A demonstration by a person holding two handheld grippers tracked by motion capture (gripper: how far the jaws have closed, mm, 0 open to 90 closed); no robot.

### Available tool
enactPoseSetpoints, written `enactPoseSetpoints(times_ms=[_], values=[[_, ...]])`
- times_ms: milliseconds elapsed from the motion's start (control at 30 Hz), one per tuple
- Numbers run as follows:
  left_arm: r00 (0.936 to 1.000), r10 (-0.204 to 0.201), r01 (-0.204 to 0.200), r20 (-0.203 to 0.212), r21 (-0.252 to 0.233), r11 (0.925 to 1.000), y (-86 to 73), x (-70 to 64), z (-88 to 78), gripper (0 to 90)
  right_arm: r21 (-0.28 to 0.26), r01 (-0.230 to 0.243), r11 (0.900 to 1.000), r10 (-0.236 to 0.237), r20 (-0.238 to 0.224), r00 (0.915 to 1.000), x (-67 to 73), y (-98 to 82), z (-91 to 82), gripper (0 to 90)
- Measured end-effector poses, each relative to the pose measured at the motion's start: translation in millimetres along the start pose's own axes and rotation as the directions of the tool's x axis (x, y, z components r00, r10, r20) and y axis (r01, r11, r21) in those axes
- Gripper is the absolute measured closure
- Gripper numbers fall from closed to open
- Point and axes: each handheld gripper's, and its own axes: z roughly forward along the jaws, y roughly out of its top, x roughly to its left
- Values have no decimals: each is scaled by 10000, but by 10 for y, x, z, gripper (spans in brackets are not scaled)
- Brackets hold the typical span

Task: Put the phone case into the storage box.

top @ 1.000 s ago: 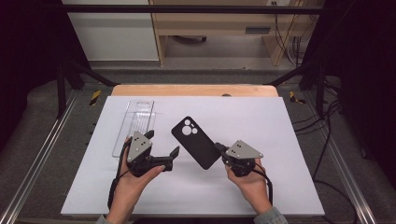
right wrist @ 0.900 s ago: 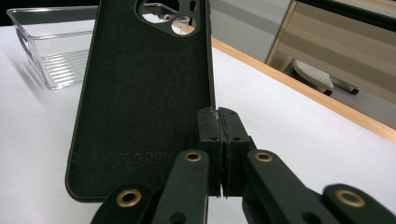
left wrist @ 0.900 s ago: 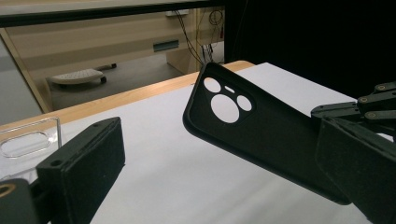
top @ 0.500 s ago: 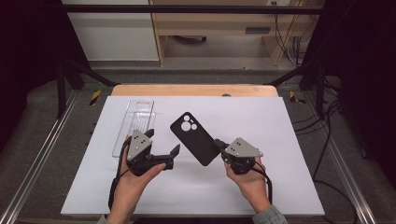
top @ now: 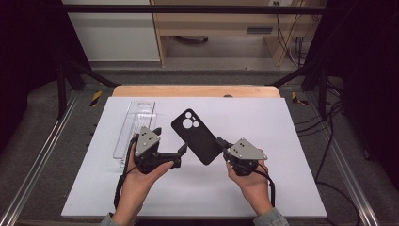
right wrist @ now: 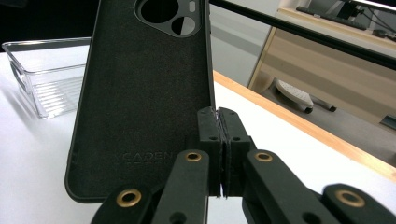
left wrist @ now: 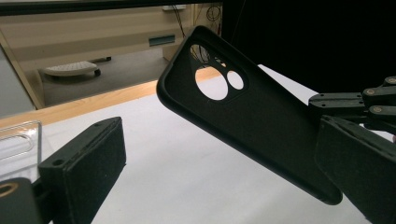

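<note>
A black phone case (top: 196, 136) is held clear of the white table (top: 291, 141) by the right hand-held gripper (top: 222, 145), whose jaws are pressed together on the case's side edge near its lower end, as is seen in the right gripper view, where the thin wall of the case (right wrist: 140, 93) is pinched between the two pads. In the high view the case is seen slanted, its camera cut-outs turned toward the far left and its lower end toward the right hand (top: 251, 181). The left hand-held gripper (top: 170, 141) is held just beside the case with its jaws spread wide; in the left gripper view one pad (left wrist: 88, 163) is seen at the lower left, well apart from the case (left wrist: 252, 116), while the other pad (left wrist: 359, 172) is seen at the lower right, by the case's lower end, and whether it touches there cannot be told. Nothing is gripped by the left hand-held gripper. A clear plastic tray (top: 136, 123) lies on the table to the far side of the left hand (top: 139, 181), near the table's left part.
</note>
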Motion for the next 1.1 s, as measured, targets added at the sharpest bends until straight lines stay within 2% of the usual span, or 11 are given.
enactPoseSetpoints(times_ms=[200,333,433,600,867,1100], values=[[9992,-373,373,134,9,9993,-28,-26,85,31,-70,74,9999,-73,91,9999,3,3,-6,894],[9987,-485,485,151,43,9988,-46,-50,125,35,-101,41,9999,-39,155,9999,0,-5,-13,894],[9986,-485,482,193,144,9987,-64,-81,157,81,-96,93,9999,-90,238,9997,3,-18,-12,894],[9973,-737,735,50,333,9967,-83,-130,201,158,-113,107,9999,-104,297,9995,15,-34,-20,894],[9929,-1187,1186,-11,347,9923,-85,-142,219,230,-135,110,9998,-104,374,9992,3,-36,-34,894],[9905,-1367,1371,-179,244,9903,-82,-135,211,314,-143,91,9999,-85,425,9991,8,-51,-35,894]])
